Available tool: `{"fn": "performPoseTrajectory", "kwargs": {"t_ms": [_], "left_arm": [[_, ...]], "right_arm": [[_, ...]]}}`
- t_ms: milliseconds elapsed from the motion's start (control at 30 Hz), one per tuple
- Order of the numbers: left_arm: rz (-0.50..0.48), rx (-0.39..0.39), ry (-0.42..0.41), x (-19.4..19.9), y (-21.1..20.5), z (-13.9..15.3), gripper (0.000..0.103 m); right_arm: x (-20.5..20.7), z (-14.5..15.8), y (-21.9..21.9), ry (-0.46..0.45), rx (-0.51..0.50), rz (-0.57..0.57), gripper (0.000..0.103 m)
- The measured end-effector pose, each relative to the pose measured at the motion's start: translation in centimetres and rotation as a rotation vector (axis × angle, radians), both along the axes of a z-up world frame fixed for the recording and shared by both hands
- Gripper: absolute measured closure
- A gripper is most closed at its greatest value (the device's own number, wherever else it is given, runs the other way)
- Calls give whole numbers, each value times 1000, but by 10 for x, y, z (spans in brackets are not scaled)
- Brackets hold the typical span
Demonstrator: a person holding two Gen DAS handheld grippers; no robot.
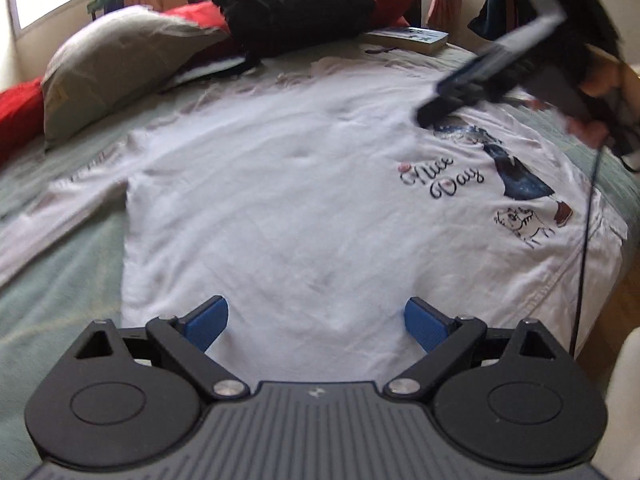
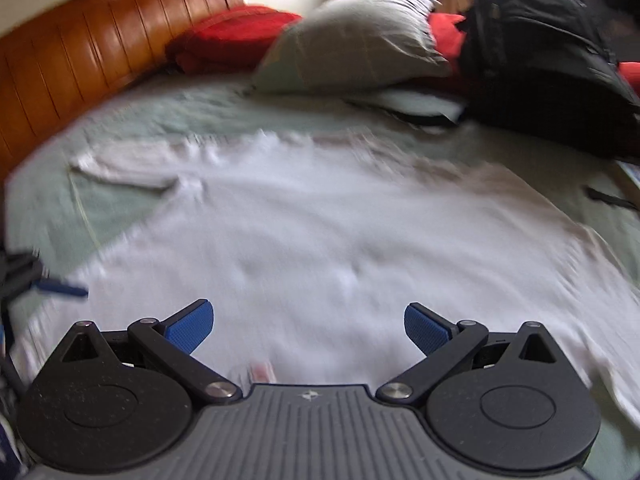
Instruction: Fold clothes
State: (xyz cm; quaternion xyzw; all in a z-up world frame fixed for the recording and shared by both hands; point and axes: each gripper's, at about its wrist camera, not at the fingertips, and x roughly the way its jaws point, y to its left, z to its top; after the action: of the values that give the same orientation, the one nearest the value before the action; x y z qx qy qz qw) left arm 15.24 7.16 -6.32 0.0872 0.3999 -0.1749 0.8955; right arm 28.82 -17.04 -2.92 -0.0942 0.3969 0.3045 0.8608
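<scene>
Around your work, a grey pillow point(image 1: 120, 60), red cushions point(image 2: 232, 36) and a black backpack point(image 1: 296, 4) crowd the head of the bed point(image 1: 60, 300), with a book point(image 1: 412, 38) just past the shirt's far edge. The white shirt point(image 1: 280, 200), soft, wrinkled cotton with a printed picture and lettering, lies spread flat on the pale green sheet. Your left gripper point(image 1: 316, 320) hovers over its near edge with jaws wide and empty, and your right gripper point(image 2: 308, 326) is likewise spread wide and empty, angled down over the printed side.
</scene>
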Motion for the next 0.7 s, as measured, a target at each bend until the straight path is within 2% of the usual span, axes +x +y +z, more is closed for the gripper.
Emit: {"fn": "performPoseTrajectory", "kwargs": {"t_ms": [100, 167, 267, 367, 500, 567, 700], "left_arm": [[25, -50, -14, -14, 8, -7, 6], [29, -49, -25, -25, 12, -6, 5], [22, -40, -41, -45, 17, -4, 5], [38, -39, -46, -62, 24, -5, 5], [44, -19, -62, -80, 25, -4, 5], [47, -18, -77, -84, 25, 1, 5], [72, -66, -131, -78, 23, 19, 5]], "right_arm": [[-32, -19, -11, 4, -51, -44, 0], [-53, -30, -15, 6, -61, -68, 0], [-90, -43, -16, -55, -97, -97, 0], [-118, -51, -22, -94, -85, -132, 0], [-140, -58, -41, -95, -9, -234, 0], [-151, -59, -45, -102, -14, -242, 0], [-168, -57, -52, -81, -30, -235, 0]]}}
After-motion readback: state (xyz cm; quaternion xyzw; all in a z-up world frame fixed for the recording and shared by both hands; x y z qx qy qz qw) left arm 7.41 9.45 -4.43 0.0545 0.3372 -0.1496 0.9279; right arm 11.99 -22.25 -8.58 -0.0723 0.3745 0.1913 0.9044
